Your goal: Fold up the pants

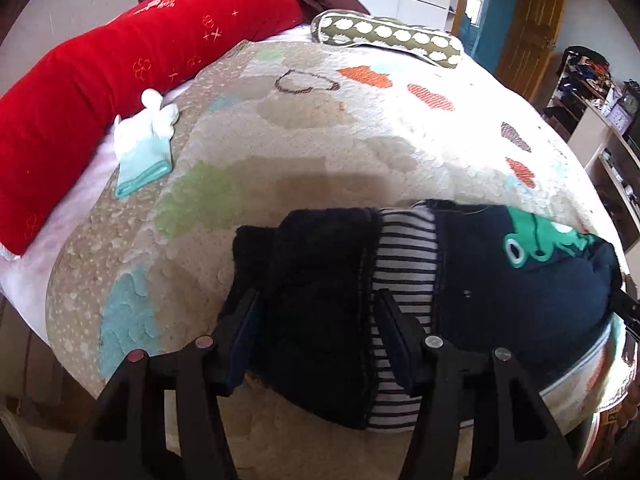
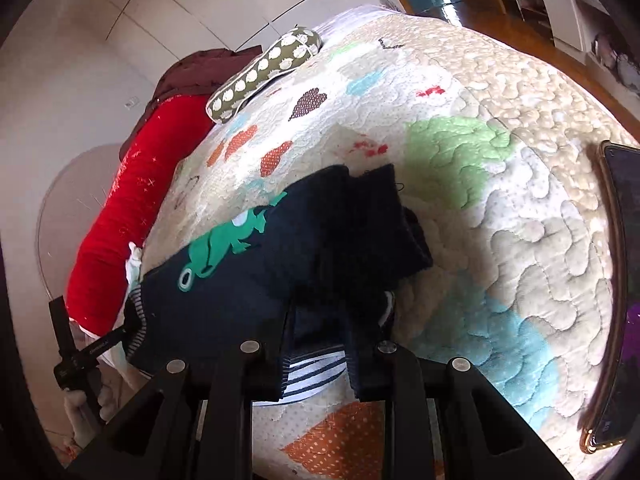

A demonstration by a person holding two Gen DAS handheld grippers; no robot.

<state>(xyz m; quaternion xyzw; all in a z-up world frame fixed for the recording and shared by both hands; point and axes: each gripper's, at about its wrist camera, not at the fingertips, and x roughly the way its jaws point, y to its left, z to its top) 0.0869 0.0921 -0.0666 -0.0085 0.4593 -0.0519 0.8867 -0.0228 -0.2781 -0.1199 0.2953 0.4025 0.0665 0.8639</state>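
Observation:
Small navy pants (image 1: 500, 292) with a green frog print and a striped lining lie folded on the quilted bed cover (image 1: 320, 132). In the left wrist view my left gripper (image 1: 320, 320) is open, its fingers either side of the folded dark leg end and striped band. In the right wrist view the pants (image 2: 248, 280) fill the middle; my right gripper (image 2: 324, 336) is open, its fingers straddling the near edge of the pants by the striped waistband. The other gripper (image 2: 80, 356) shows at the lower left.
A long red bolster (image 1: 120, 76) lies along the left side, with folded white and mint socks (image 1: 140, 148) beside it. An olive dotted pillow (image 1: 384, 36) sits at the far end. A phone (image 2: 620, 292) lies on the cover at the right. Shelves (image 1: 600, 120) stand beyond the bed.

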